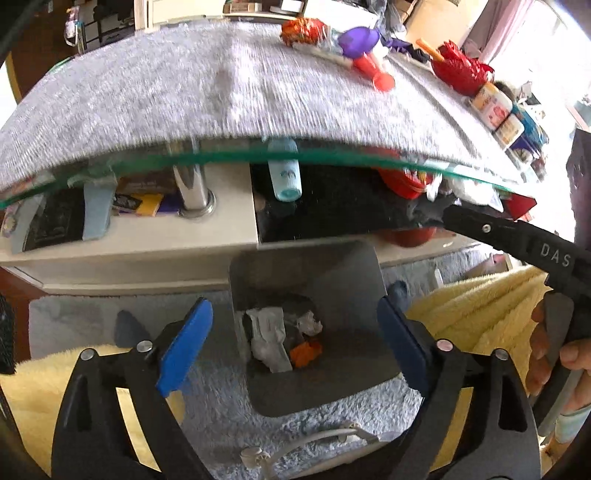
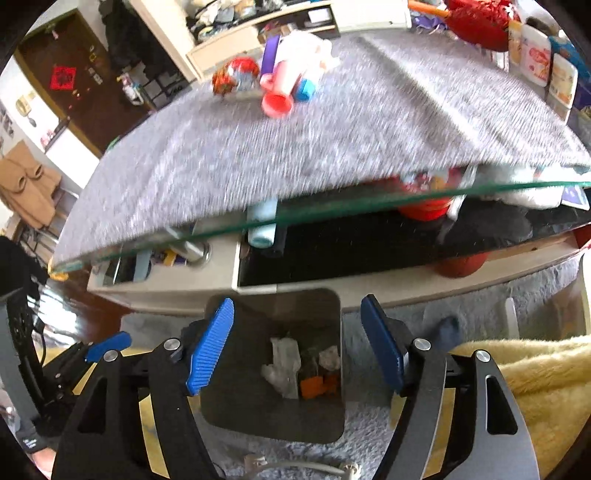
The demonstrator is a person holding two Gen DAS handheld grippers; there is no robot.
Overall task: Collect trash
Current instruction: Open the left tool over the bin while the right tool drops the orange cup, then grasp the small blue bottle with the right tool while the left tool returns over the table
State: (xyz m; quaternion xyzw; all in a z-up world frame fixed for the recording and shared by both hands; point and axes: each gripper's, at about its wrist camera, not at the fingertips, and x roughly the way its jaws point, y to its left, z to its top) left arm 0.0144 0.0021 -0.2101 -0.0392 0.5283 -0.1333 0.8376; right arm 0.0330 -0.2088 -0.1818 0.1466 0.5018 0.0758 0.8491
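A grey trash bin stands on the carpet below the glass table; it also shows in the right wrist view. Crumpled white paper and an orange scrap lie inside it. My left gripper is open and empty above the bin. My right gripper is open and empty above the same bin. On the grey table mat lie a red wrapper, a purple piece and a red cup. The right wrist view shows the red cup and a pink tube.
The table's glass edge juts over a lower shelf with a light blue bottle and a chrome leg. A yellow blanket lies right of the bin. A white cable lies on the carpet. Boxes and red foil line the table's right side.
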